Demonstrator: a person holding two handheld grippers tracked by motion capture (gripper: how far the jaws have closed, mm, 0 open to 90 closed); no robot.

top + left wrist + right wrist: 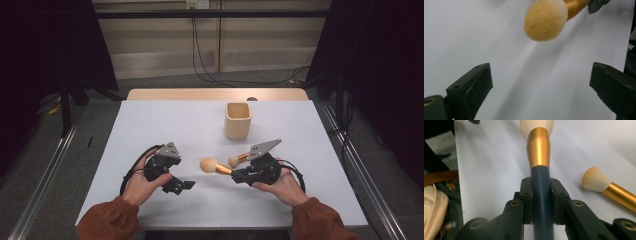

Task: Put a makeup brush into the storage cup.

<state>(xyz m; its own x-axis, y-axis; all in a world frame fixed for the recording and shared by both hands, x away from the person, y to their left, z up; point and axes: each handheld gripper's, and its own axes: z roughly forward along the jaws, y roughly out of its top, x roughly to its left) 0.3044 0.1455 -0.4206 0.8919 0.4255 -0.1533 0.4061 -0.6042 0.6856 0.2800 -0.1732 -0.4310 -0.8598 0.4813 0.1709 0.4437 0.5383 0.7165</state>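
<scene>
Right gripper [541, 192] clamps large brush [539, 157] by its handle | left gripper [541, 85] spread wide, empty | second brush [609, 186] lies on table [165, 125]

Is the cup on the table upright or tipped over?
Upright: the cup stands on its base, mouth facing up, beyond the two brushes. Whether it holds anything, cannot tell.

A white table [165, 125] stands on a grey floor [95, 125], with a pale wooden strip [217, 94] along its far edge. Behind it runs a beige wall [150, 40] with a socket plate [197, 4] near the top; black cables [200, 60] hang down and trail across the floor. Dark curtains [45, 50], or perhaps panels, flank both sides. Metal rails [45, 185] run alongside the table.
</scene>
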